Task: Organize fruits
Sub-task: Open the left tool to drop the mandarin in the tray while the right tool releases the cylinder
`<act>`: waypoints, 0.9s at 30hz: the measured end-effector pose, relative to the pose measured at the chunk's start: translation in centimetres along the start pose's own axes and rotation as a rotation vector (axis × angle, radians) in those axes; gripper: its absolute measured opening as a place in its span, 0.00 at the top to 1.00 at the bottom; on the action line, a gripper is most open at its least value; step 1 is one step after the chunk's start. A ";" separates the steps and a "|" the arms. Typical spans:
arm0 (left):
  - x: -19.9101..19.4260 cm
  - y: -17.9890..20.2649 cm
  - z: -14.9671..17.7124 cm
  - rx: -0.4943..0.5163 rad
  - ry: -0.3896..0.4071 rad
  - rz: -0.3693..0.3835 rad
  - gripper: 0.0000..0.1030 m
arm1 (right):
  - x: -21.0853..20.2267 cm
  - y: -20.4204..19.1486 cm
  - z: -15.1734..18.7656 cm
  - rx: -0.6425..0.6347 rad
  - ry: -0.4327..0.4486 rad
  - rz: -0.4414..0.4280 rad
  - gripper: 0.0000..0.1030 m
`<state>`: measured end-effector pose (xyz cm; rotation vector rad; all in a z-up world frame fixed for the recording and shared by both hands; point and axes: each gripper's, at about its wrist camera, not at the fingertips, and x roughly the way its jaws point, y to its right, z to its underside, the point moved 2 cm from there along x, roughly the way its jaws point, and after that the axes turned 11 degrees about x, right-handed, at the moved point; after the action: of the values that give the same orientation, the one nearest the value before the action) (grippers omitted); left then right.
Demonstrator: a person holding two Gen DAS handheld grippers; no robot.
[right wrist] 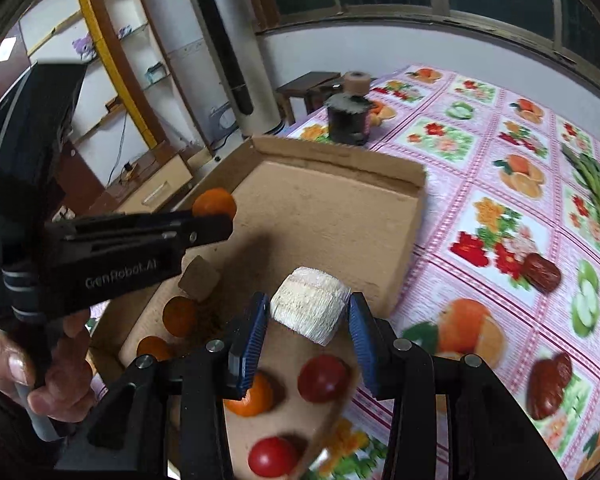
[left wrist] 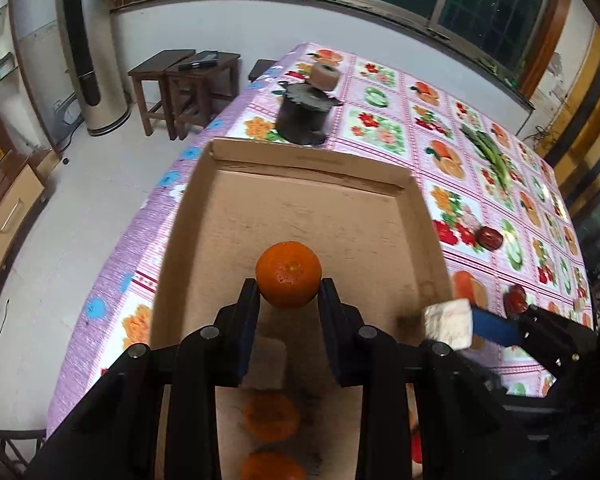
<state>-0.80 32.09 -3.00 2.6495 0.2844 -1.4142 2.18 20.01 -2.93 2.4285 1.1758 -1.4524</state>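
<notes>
Black left gripper (left wrist: 289, 294) fills the near view, jaws pinched on an orange (left wrist: 289, 274) held at its widest part, above the open box (left wrist: 428, 216). Right gripper (right wrist: 308, 312) has its blue pads (right wrist: 249, 334) closed on a pale, fibrous roll (right wrist: 310, 304), also over the box, nearer its right wall. Fruit already on the box floor: oranges (right wrist: 179, 316) toward the left side, two red tomatoes (right wrist: 323, 378) at the near end, plus a tan cube (right wrist: 199, 278). Two dark red dates (right wrist: 543, 272) lie out on the flowered cloth (right wrist: 480, 152), greens (right wrist: 592, 184) farther off. Handling, by judgement: orange firm, round, light, skin slightly waxy, so a grip across the middle suits it and it may roll once set down. Roll looks light and springy, easily squashed; hold across its curved sides. Tomatoes look soft-skinned and want a gentle squeeze. Dates small, probably sticky, best taken across their short width.
</notes>
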 end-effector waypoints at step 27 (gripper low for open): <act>3.2 -1.1 0.9 -0.064 -0.132 -0.020 0.47 | 2.7 -0.8 0.8 -0.051 -0.051 -0.004 0.45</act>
<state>-0.03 33.34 -6.14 2.4958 0.3371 -1.5509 1.77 21.81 -5.16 2.3423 1.1927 -1.4578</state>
